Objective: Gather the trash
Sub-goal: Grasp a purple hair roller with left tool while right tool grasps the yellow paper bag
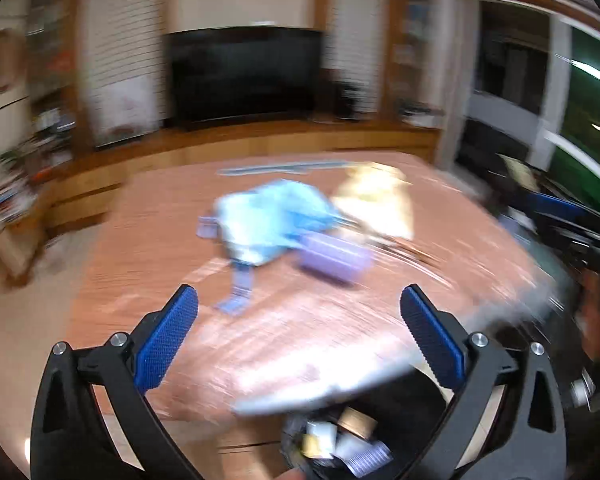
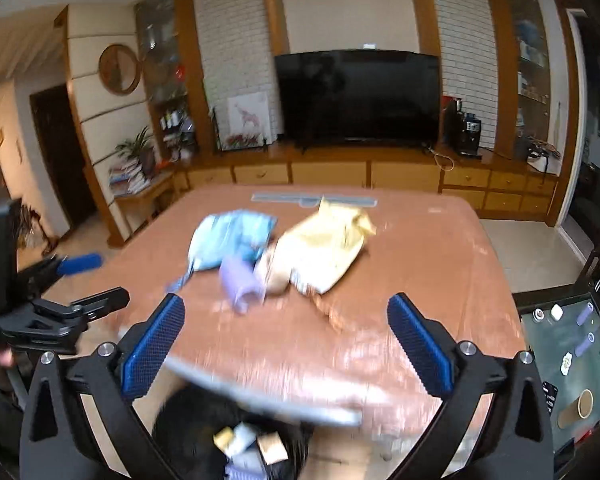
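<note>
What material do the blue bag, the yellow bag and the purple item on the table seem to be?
Blue bag: thin plastic film, probably; crumpled, slightly glossy. Yellow bag: paper or matte plastic; stiff creases, blur leaves it open. Purple item: seems ribbed plastic, too blurred to confirm.
</note>
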`<state>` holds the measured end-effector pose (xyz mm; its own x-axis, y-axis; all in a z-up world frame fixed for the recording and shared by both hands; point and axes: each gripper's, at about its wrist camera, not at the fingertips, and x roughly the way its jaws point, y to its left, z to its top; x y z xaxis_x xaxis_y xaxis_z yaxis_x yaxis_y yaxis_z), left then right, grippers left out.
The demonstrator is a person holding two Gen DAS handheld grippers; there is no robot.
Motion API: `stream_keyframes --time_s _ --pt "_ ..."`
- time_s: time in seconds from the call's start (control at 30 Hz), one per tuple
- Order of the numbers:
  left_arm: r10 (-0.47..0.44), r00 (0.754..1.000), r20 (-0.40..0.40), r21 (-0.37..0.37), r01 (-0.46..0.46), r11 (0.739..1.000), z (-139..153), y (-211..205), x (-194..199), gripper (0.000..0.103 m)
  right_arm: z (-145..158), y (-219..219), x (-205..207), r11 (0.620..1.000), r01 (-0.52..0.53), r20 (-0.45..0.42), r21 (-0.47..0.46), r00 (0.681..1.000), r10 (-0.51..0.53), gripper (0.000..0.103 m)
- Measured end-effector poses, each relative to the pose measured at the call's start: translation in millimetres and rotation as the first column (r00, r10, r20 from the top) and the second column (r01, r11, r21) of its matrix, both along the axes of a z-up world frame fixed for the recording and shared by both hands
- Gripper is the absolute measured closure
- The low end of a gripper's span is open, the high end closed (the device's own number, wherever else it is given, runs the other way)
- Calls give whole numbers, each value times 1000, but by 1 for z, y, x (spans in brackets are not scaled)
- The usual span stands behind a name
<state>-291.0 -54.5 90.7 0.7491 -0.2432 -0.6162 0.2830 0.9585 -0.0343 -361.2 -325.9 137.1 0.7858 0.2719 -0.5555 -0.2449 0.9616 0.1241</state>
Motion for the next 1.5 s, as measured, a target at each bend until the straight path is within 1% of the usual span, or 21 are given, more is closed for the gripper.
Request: stream_keyframes --time_s 0.07,0.1,0.17,0.27,0.33,0.4,0.47,0.57,0.63,0.77,0.83,0.9,0.93,0.97,1.0,1.03,1.2,1.27,1.33,1.37,1.5 --pt "-6 999 -39 -19 6 1000 -2 -2 21 2 3 1 28 998 66 -39 -14 997 -66 4" --pt "-18 999 -38 -17 17 1000 -3 -6 27 2 2 1 41 997 80 -60 1 995 -80 4" --pt "-67 997 -23 27 68 997 -6 -19 36 2 0 -4 70 993 104 -122 52 988 -97 4" --pt "-149 987 -56 84 153 985 -16 -33 51 2 -15 -7 109 985 145 -215 91 969 -123 4" --pt "-210 971 -113 93 221 971 -28 -43 62 2 -25 -8 131 980 179 -261 88 953 -151 4" --pt "-259 953 -159 99 276 956 -38 -52 69 2 -39 -10 156 970 213 -325 120 931 -165 4" --pt "-302 934 -191 137 330 934 -49 -62 77 2 -54 -11 179 958 249 -385 145 906 -177 4" --pt "-334 918 -212 207 376 903 -64 -75 88 2 -68 -11 199 949 283 -430 142 881 -199 4" --pt "-349 910 -225 208 395 895 -69 -78 93 2 -76 -10 209 945 298 -451 134 868 -209 4" --pt "-383 891 -243 191 431 882 -74 -82 101 2 -89 -7 222 933 321 -492 161 846 -206 4" --pt "-394 885 -247 186 442 877 -77 -85 103 6 -96 -5 228 929 331 -512 164 833 -207 4" --pt "-398 882 -252 187 448 874 -80 -88 106 22 -101 -5 230 924 338 -533 177 823 -199 4" --pt "-397 883 -253 190 447 874 -82 -89 109 26 -104 -7 232 921 343 -543 187 817 -194 5" --pt "-398 881 -255 186 449 874 -83 -89 111 32 -107 -8 233 919 344 -550 194 814 -188 9" --pt "-401 879 -258 175 451 875 -84 -88 112 32 -111 -9 235 917 345 -557 200 810 -183 12" --pt "-404 877 -258 166 453 876 -84 -87 111 32 -113 -11 235 913 345 -563 217 809 -172 13" --pt "-415 870 -266 109 455 884 -82 -77 111 32 -115 -19 233 898 345 -561 273 816 -143 33" --pt "-413 870 -269 88 449 889 -82 -72 111 32 -115 -25 229 886 347 -559 308 819 -126 38" --pt "-404 874 -269 76 438 896 -80 -66 110 32 -114 -32 224 881 346 -551 323 825 -122 40" --pt "-399 877 -268 72 431 899 -79 -64 111 32 -111 -36 220 882 339 -536 326 835 -123 40" --pt "-374 892 -253 29 394 919 -71 -49 109 32 -99 -48 212 889 337 -489 310 858 -155 41"
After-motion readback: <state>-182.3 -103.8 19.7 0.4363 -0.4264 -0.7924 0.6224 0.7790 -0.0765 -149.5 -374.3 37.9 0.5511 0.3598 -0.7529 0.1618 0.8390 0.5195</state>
